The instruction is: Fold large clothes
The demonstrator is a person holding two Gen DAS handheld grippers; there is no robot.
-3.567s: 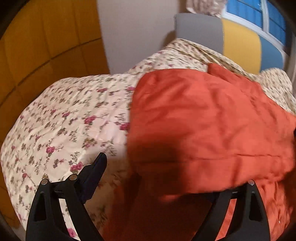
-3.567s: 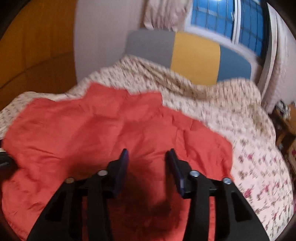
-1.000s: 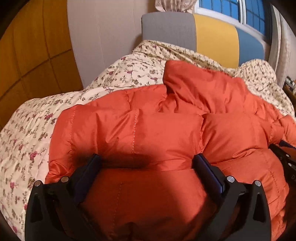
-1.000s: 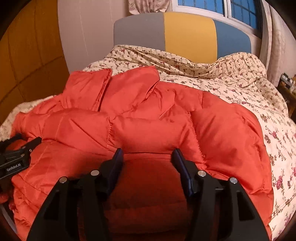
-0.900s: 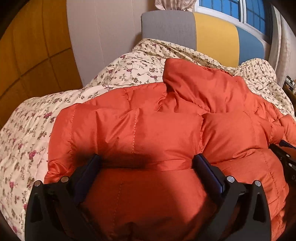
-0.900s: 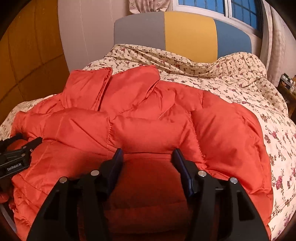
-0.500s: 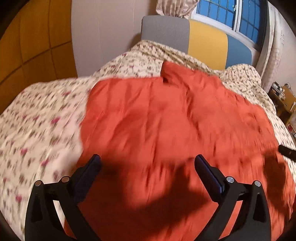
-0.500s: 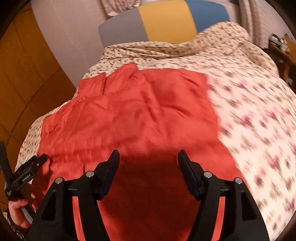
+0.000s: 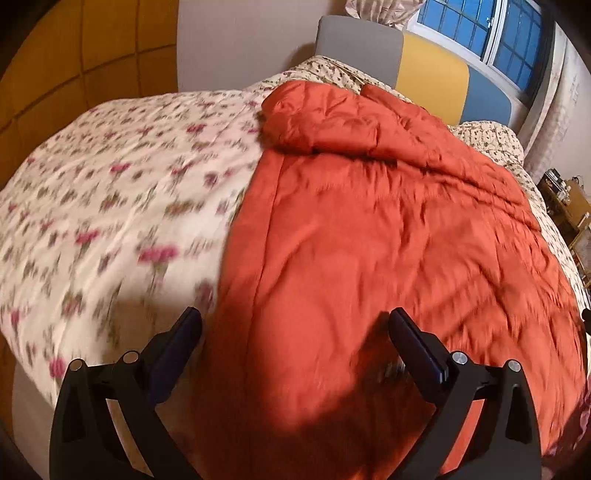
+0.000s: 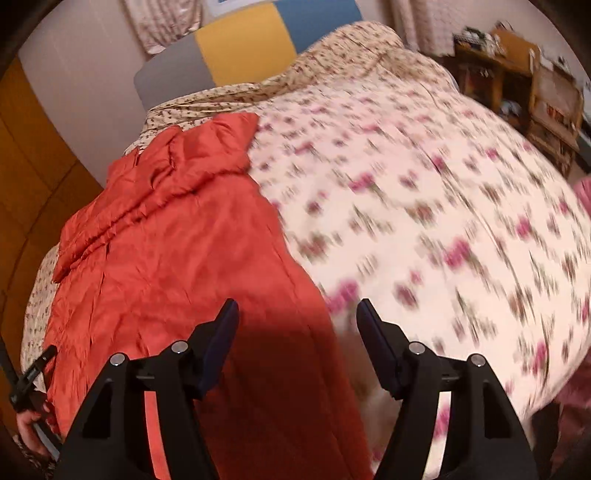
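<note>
An orange-red puffer jacket (image 9: 369,240) lies spread flat on a floral quilt (image 9: 110,206), its collar end toward the headboard. My left gripper (image 9: 295,328) hovers open and wide over the jacket's near left edge, with nothing gripped. In the right wrist view the jacket (image 10: 177,251) fills the left half. My right gripper (image 10: 297,317) stands open above the jacket's near right edge, where it meets the quilt (image 10: 443,221). At the lower left of that view a hand (image 10: 29,424) holds the other gripper's black body. Motion blurs both views.
A grey, yellow and blue headboard (image 9: 432,70) and a window (image 9: 480,33) stand behind the bed. Orange-brown wall panels (image 9: 74,55) run along the left. Cluttered wooden shelves (image 10: 517,74) stand to the right of the bed.
A second ago the puffy jacket bulged right in front of both grippers. Now it lies flat and both grippers have swung outward, left toward its left edge, right toward its right edge.
</note>
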